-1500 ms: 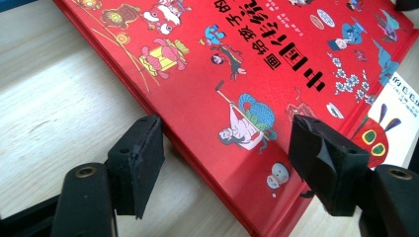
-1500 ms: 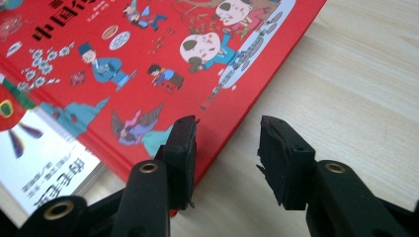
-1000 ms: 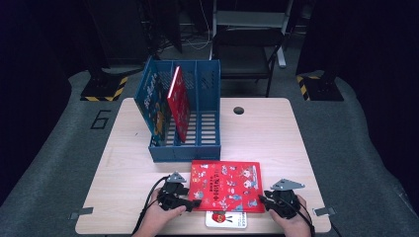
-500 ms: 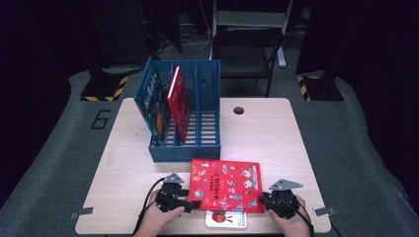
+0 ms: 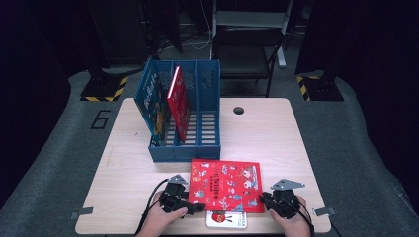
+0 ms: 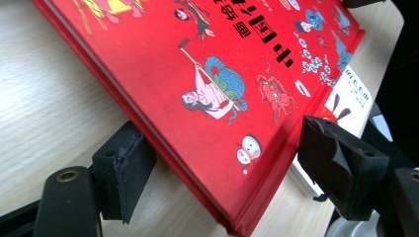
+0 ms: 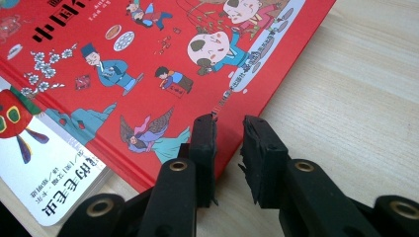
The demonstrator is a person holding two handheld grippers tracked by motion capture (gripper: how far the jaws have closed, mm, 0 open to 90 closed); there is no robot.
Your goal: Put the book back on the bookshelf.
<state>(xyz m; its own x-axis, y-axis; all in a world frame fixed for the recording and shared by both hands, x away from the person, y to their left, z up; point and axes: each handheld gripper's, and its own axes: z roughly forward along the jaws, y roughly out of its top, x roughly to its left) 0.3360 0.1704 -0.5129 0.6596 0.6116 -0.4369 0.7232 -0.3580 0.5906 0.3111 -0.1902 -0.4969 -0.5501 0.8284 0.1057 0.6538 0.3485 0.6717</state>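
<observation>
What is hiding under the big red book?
A white book lies under the big red book, one edge poking out. The rest of it is covered, on the table.

One camera overhead, one riding on each gripper.

The high view looks forward and down from above the person's edge of the desk [image 5: 123,173], far enough to take in the whole top and both hands. The left gripper [image 6: 222,163] view looks along its jaws, very near the red book [image 6: 197,74]; the right gripper [image 7: 228,148] view does likewise at the opposite edge. All three share that book and the white book [image 7: 44,168] under it.
</observation>
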